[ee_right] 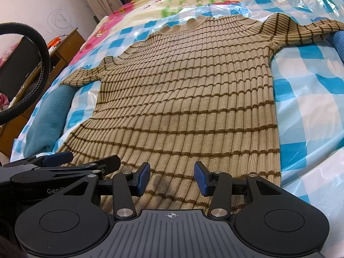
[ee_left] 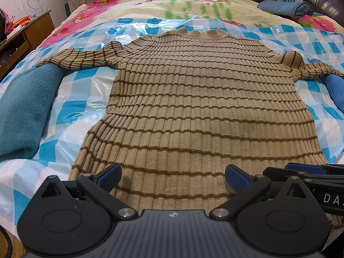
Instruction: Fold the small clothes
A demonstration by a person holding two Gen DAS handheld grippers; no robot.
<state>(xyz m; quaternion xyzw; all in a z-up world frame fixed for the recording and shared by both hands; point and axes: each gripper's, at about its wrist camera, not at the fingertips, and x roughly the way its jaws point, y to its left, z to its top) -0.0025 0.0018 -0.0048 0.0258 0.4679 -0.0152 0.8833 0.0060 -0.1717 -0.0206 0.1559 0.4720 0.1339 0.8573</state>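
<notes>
Beige ribbed knit with thin brown stripes made up the small sweater point(ee_left: 204, 107), which lay spread flat, collar toward the far end of the bed point(ee_left: 133, 6) and hem at the near edge. It rested on a blue-and-white checked plastic sheet point(ee_left: 71, 107) that covered the near half of the bed, with a flowered bedspread point(ee_left: 193, 4) showing beyond it. Both sleeves were stretched out toward the side edges; the left sleeve end lay over a teal fleece garment point(ee_left: 25, 111) near the left edge, and the right sleeve end lay over a blue ribbed garment point(ee_left: 333, 90) near the right edge. A folded blue cloth point(ee_left: 286, 8) sat at the far right corner. The left gripper point(ee_left: 173, 177) hovered over the hem with its blue pads spread wide and nothing between them. The right gripper point(ee_right: 172, 177) hung just beside it over the hem nearer the right side, its jaws also apart, at a narrower gap, and gripping nothing. A wooden desk point(ee_left: 28, 34) stood beside the bed's left edge, and a black braided cable point(ee_right: 40, 68) looped at the left of the right wrist view.
</notes>
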